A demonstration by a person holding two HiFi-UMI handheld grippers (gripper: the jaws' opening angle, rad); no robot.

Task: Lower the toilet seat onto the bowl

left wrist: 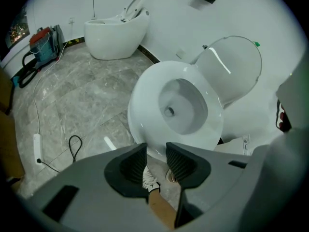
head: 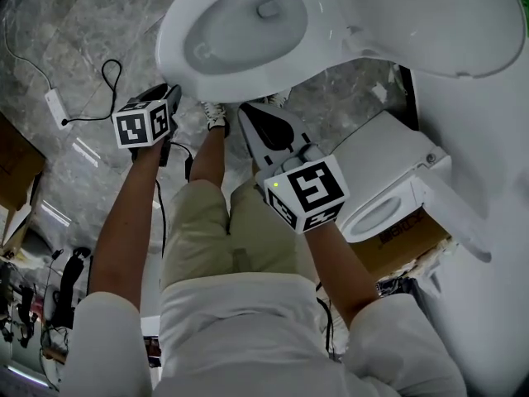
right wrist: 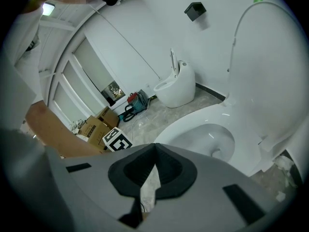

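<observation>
The white toilet bowl (head: 240,31) is uncovered, its rim bare in the left gripper view (left wrist: 145,105). The seat and lid (left wrist: 231,69) stand raised against the wall behind it; I cannot tell one from the other. They rise at the right in the right gripper view (right wrist: 270,66), above the bowl (right wrist: 212,139). My left gripper (head: 171,96) hangs just short of the bowl's front edge, its jaws (left wrist: 156,153) a little apart with nothing between them. My right gripper (head: 250,112) is beside it, below the rim, jaws (right wrist: 155,146) shut and empty. Neither touches the toilet.
A second white toilet (left wrist: 116,33) stands by the far wall. A power strip with its cable (head: 56,106) lies on the marble floor at the left. Cardboard boxes (right wrist: 96,124) and a red and blue machine (left wrist: 41,45) sit further off. A white fixture (head: 388,188) is at my right.
</observation>
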